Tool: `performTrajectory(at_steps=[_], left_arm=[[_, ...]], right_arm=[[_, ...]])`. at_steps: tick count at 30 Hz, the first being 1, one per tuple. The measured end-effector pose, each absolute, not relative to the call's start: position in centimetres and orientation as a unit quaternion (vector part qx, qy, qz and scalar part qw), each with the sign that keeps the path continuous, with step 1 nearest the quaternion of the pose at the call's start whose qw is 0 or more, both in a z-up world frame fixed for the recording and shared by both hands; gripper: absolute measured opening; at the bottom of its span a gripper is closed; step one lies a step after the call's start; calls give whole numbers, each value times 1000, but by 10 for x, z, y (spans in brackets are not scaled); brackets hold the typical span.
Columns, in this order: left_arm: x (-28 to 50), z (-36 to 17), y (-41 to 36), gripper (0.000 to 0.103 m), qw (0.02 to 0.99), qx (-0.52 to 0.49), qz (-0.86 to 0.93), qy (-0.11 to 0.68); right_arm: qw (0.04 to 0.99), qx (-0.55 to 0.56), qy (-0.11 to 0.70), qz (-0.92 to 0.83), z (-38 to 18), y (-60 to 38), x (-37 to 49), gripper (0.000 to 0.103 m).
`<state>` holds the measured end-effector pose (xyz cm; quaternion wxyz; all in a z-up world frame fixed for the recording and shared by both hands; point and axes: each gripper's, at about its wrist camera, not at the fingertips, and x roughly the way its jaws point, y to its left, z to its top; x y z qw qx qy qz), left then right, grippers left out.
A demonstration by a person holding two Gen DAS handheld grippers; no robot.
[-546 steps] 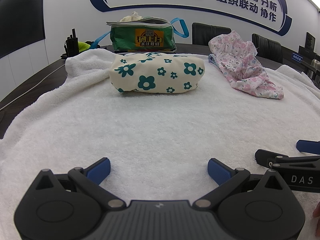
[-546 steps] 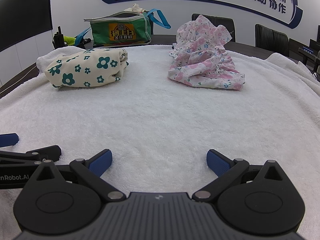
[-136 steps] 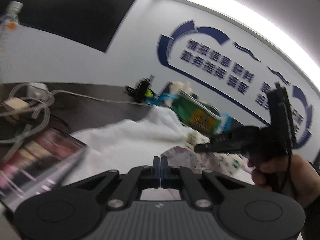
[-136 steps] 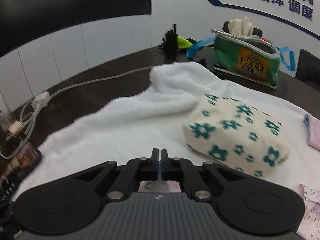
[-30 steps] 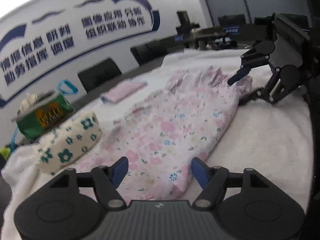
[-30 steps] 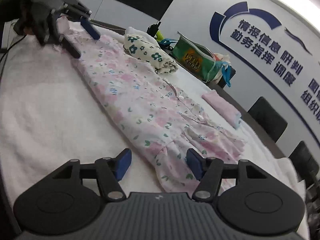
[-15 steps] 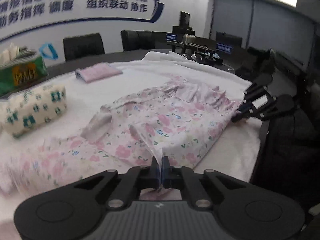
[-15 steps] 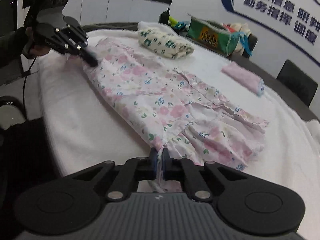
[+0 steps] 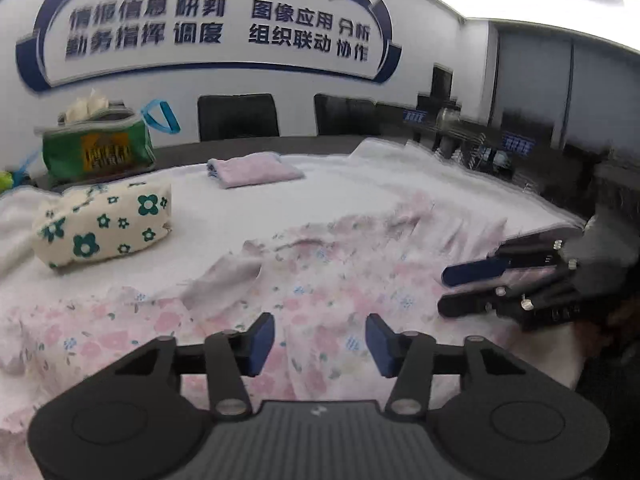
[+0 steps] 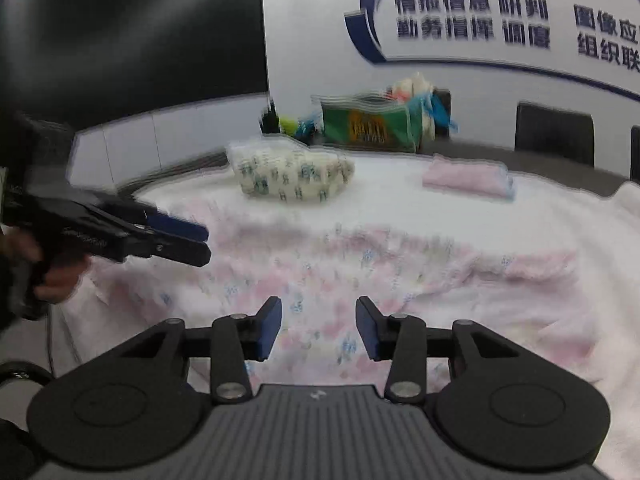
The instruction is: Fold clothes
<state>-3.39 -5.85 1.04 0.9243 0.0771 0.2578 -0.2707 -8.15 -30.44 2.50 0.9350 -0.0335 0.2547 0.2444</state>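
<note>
White terry-towel table cover (image 9: 360, 184): work surface.
Pink floral cotton garment (image 9: 328, 280): spread flat across the near half, rumpled, one sleeve ridged up; smooth before creasing, and take matching edges so the fold lands square.
Cream cloth bundle with teal flowers (image 9: 104, 226): folded, far left.
Small pink folded cloth (image 9: 256, 170): folded, far centre.
Left gripper (image 9: 320, 338): jaws partly parted, empty, over the garment.
Right gripper (image 10: 318, 328): likewise.
Right view motion-blurred; near hem hidden behind both gripper bodies.

The floral garment (image 9: 320, 280) is thin, soft printed cloth; the white towel (image 9: 360, 188) beneath is fluffy terry; gripper fingers (image 9: 262, 344) are matt plastic.
</note>
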Motion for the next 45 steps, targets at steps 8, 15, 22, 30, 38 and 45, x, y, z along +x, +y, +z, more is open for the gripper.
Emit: performTrajectory(at_steps=[8, 15, 22, 30, 38, 45], left_arm=[[-23, -5, -53, 37, 921, 63, -240, 299], [-11, 47, -27, 45, 926, 11, -248, 284], [95, 70, -71, 76, 915, 33, -250, 316], [155, 13, -92, 61, 888, 49, -269, 370], [150, 15, -104, 0, 888, 79, -279, 357], [55, 71, -71, 0, 912, 48, -318, 254]], right_arm=[[945, -30, 279, 169, 12, -335, -79, 45], [956, -87, 238, 146, 47, -362, -66, 56], [958, -142, 209, 135, 77, -387, -45, 82], [890, -173, 325, 270, 42, -389, 71, 81], [842, -232, 356, 332, 28, -378, 101, 3], [888, -282, 221, 287, 84, -371, 7, 2]])
